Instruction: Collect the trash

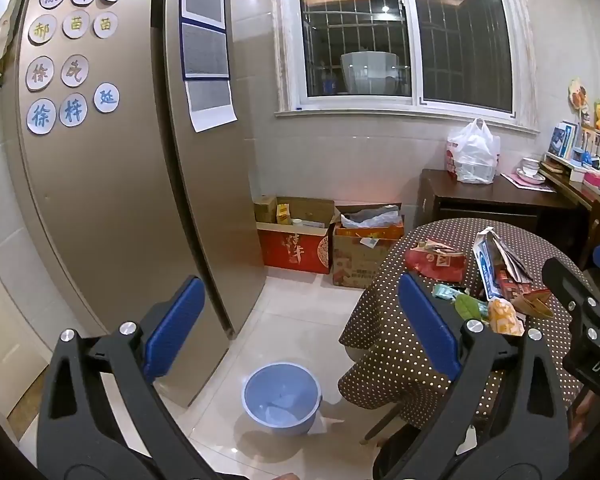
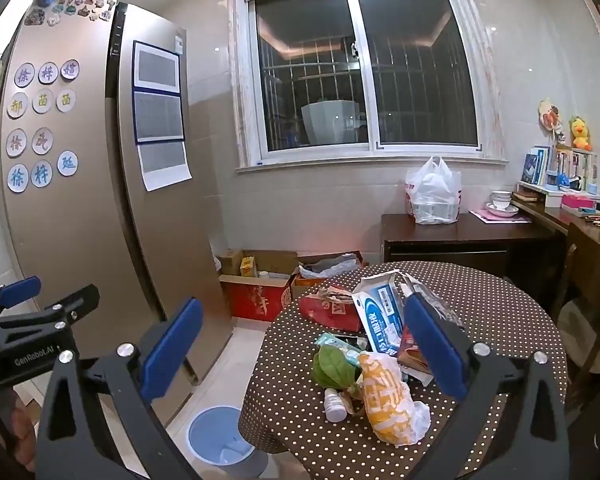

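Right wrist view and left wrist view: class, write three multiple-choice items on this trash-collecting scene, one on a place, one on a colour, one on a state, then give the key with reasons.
1. Where does the bin stand?
A. on the floor beside the table
B. on the table
C. on the windowsill

2. What colour is the tablecloth?
A. plain white
B. brown with white dots
C. green stripes

3. How does the right gripper stand?
A. shut on the bottle
B. shut on nothing
C. open, holding nothing

Key: 1 A, it sits on the tiles by the table's edge. 2 B, dots cover the brown cloth. 3 C, its blue pads stand wide apart, clear of the trash.
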{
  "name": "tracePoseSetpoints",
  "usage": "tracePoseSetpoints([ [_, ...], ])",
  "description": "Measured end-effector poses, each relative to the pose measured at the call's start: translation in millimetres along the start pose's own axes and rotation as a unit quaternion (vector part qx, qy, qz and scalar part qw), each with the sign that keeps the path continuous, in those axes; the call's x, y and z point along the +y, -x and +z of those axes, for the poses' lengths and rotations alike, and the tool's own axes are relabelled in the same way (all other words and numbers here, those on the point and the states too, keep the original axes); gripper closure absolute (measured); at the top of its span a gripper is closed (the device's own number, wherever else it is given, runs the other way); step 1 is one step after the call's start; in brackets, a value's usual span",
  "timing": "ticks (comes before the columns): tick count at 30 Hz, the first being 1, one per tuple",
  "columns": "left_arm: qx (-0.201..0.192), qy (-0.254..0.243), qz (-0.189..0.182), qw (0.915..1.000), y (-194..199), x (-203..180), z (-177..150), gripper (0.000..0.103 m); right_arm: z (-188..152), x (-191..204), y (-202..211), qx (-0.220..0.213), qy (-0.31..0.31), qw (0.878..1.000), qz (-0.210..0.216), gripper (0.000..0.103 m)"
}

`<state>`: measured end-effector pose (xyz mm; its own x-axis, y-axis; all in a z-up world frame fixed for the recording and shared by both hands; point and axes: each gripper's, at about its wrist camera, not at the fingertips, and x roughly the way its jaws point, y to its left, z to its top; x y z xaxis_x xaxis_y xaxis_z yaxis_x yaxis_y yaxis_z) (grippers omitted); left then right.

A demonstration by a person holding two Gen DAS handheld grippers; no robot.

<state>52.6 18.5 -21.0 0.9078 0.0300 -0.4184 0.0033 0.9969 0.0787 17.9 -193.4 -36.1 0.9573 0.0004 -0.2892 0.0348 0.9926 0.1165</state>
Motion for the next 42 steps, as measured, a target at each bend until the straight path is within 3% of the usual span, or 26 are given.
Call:
tracePoseSetpoints([
  [42,-0.001,-0.004,-0.018,0.9998,3.3,-11.6,4.0,0.008,4.6,-4.3,6.5,-0.009,0.005,1.0,0.001,0.004],
])
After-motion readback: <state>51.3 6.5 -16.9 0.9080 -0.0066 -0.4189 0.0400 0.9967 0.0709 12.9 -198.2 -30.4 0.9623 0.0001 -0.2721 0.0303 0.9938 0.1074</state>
